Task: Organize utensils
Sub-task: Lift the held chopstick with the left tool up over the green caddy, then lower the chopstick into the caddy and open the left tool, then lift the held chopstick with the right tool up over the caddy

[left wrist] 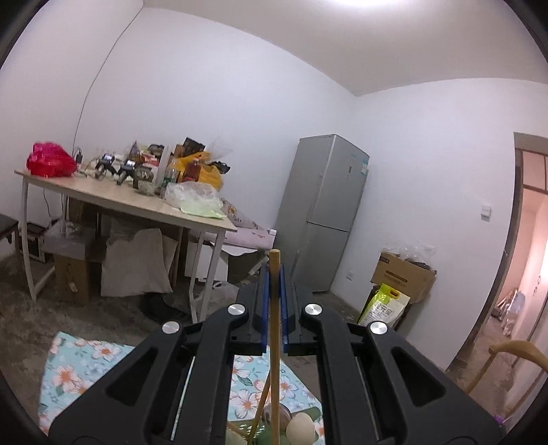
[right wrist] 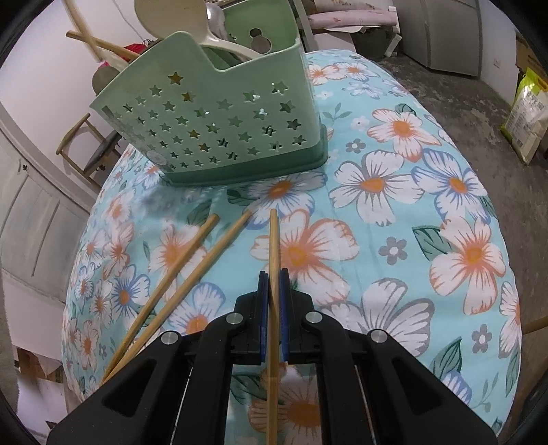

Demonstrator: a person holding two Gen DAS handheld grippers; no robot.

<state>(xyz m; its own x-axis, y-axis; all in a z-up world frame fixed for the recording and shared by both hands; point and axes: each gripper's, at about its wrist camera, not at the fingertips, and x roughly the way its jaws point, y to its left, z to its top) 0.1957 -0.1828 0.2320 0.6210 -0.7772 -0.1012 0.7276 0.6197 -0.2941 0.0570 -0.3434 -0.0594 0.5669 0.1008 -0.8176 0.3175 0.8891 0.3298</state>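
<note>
Right now I have both grippers clamped on chopsticks. My left gripper (left wrist: 274,287) pinches one chopstick (left wrist: 274,328) upright, lifted above the green utensil holder (right wrist: 219,113) on the floral tablecloth (right wrist: 411,205). My right gripper (right wrist: 274,294) grips another chopstick (right wrist: 273,274) low over the cloth, pointing toward the holder. Two loose chopsticks (right wrist: 178,277) lie just left of it. Spoons (right wrist: 191,24) stand in the holder.

Left wrist view sits high, facing out across the room toward the tall grey fridge (left wrist: 322,212). Right wrist view tilts down, close over the floral-cloth surface (right wrist: 394,212); both views share that cloth.
</note>
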